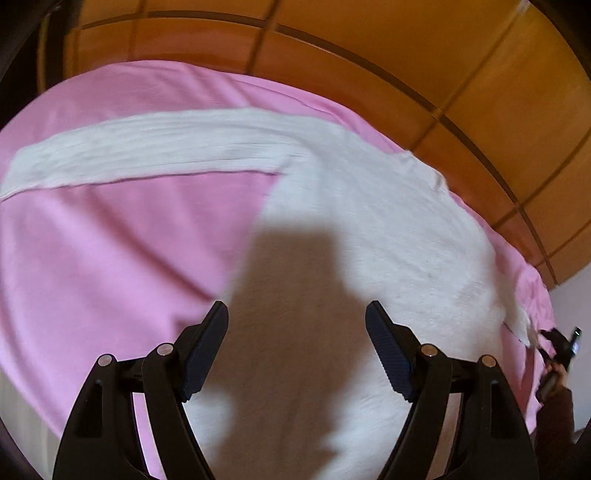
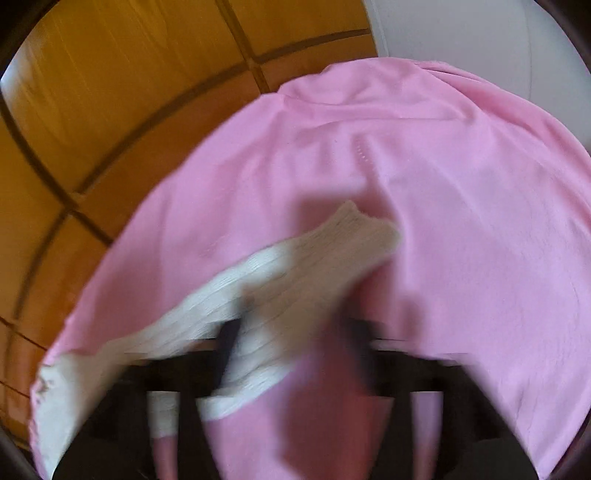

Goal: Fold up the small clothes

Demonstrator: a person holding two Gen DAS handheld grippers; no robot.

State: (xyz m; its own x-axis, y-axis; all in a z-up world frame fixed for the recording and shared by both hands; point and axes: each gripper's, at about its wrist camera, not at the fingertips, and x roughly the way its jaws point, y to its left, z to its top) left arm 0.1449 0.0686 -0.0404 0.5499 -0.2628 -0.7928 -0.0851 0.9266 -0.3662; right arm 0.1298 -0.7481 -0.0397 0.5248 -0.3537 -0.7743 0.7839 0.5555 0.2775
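Observation:
A white ribbed sweater (image 1: 369, 229) lies spread on a pink sheet (image 1: 110, 258), one sleeve (image 1: 147, 151) stretched out to the left. My left gripper (image 1: 295, 317) hovers open and empty over the sweater's body. In the left wrist view my right gripper (image 1: 557, 347) shows small at the far right, by the end of the other sleeve. The right wrist view is blurred: the white sleeve (image 2: 314, 258) runs from the lower left across my right gripper (image 2: 291, 332), and its dark fingers (image 2: 229, 343) seem to hold the cloth, though their closure is not clear.
The pink sheet (image 2: 461, 221) covers a bed. Orange-brown wooden panels (image 1: 406, 55) with dark seams stand behind it and show in the right wrist view (image 2: 110, 92). A white wall (image 2: 461, 33) is at the upper right there.

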